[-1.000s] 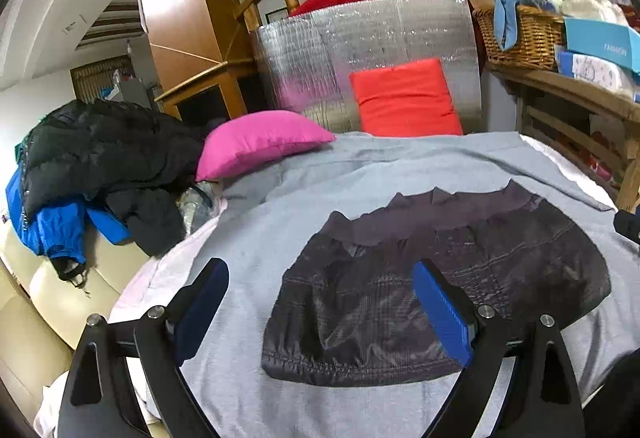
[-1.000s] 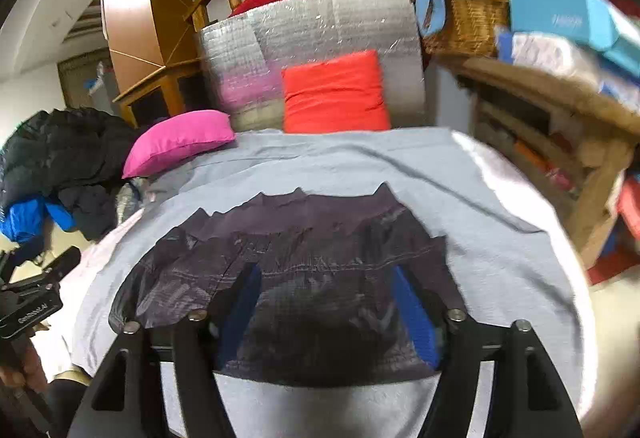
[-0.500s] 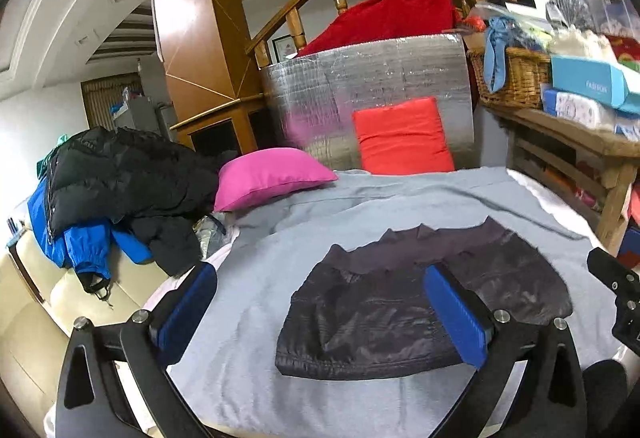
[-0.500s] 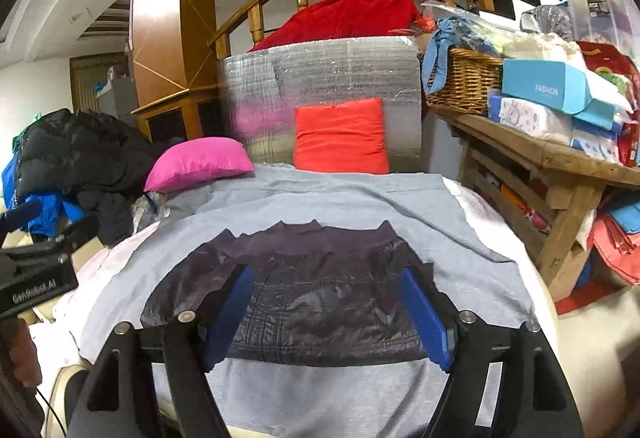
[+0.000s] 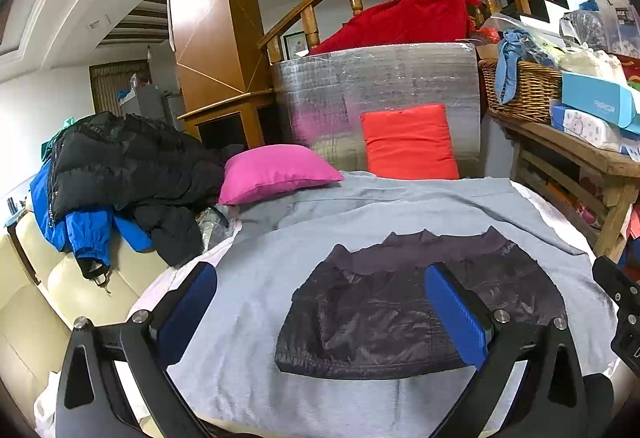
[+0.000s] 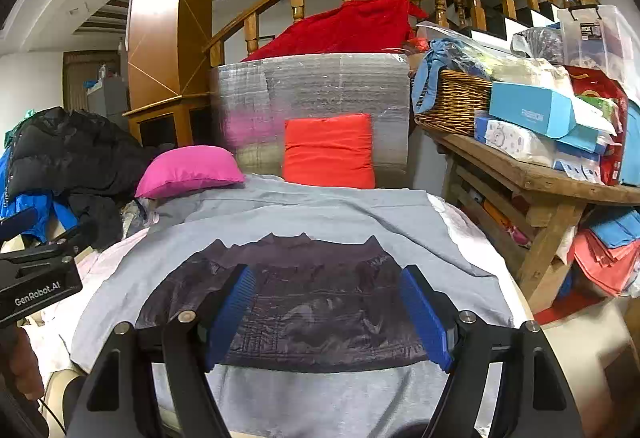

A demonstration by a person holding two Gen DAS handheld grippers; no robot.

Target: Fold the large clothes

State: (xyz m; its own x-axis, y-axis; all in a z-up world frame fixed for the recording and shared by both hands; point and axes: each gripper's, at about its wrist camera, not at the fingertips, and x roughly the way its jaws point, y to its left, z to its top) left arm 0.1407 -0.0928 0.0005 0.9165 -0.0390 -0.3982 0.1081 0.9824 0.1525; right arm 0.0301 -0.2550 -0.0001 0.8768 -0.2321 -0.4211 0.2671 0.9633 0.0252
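Left gripper (image 5: 320, 312): I see jaws spread wide, empty, over grey sheet (image 5: 248, 318).
Dark garment (image 5: 400, 310): folded flat, centre of sheet, near me.
Right gripper (image 6: 330, 312): jaws parted, nothing held.
Risk: slick fabric may slide open if I snag its near hem.
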